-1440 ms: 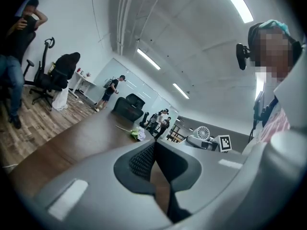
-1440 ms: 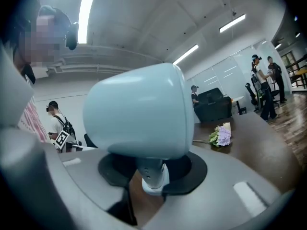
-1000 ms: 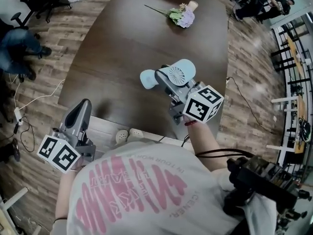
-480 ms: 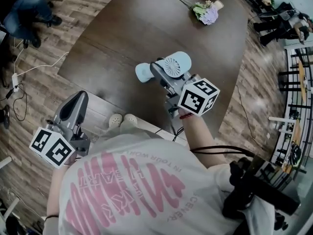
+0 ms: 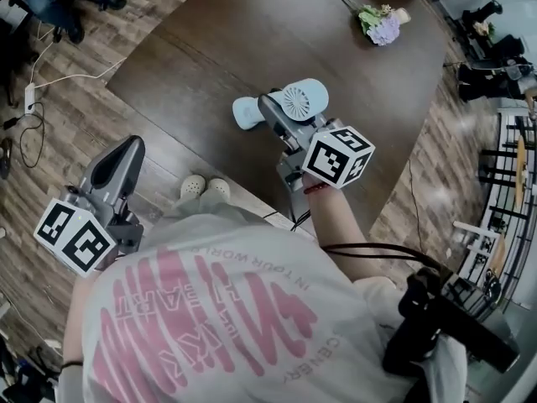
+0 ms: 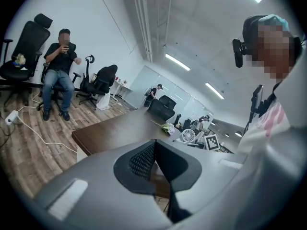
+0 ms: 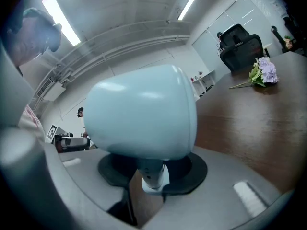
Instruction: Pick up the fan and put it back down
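Observation:
The fan (image 5: 300,101) is light blue, with a round grilled head and a flat base (image 5: 244,112). It hangs low over the dark wooden table (image 5: 210,49), and I cannot tell whether it touches the top. My right gripper (image 5: 282,116) is shut on the fan's thin stem (image 7: 152,172), just under the head (image 7: 144,111). My left gripper (image 5: 124,148) is off the table's near left corner, over the floor. Its jaws (image 6: 154,144) are shut with nothing between them.
A small bunch of flowers (image 5: 382,25) lies at the table's far side and also shows as flowers (image 7: 263,73) past the fan. A cable (image 5: 50,82) runs over the wooden floor at left. A seated person (image 6: 60,71) and office chairs (image 6: 103,80) are beyond the table (image 6: 120,133).
My right gripper has come down toward the tabletop with the fan still in its grip. My left gripper has shifted left and lower beside the table, still shut.

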Available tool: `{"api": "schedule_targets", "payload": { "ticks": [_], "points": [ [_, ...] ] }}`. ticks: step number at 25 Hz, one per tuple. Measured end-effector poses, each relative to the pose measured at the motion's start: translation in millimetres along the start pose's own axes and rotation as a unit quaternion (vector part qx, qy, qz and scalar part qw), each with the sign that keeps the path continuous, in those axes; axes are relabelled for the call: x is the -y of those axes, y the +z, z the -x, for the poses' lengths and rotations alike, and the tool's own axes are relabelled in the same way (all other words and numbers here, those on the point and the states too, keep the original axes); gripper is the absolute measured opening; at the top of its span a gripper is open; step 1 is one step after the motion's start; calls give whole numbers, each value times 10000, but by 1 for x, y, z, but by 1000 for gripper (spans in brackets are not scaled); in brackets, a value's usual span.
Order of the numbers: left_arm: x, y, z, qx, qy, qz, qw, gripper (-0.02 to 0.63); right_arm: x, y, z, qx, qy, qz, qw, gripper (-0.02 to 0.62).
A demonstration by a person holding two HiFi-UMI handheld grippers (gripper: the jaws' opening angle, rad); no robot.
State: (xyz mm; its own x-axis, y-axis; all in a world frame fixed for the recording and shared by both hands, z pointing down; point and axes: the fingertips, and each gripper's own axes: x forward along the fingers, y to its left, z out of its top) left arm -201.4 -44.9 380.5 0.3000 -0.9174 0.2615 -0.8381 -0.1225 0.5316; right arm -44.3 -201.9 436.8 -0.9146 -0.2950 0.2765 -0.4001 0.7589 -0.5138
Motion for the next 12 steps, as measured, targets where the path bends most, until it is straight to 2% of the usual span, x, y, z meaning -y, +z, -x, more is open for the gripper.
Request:
{"api": "schedule_targets", "payload": {
  "ticks": [12],
  "points": [
    [-1, 1, -3, 31, 106, 73, 9999, 20, 6, -10, -7, -273, 17, -52, 9996, 146]
  ]
}}
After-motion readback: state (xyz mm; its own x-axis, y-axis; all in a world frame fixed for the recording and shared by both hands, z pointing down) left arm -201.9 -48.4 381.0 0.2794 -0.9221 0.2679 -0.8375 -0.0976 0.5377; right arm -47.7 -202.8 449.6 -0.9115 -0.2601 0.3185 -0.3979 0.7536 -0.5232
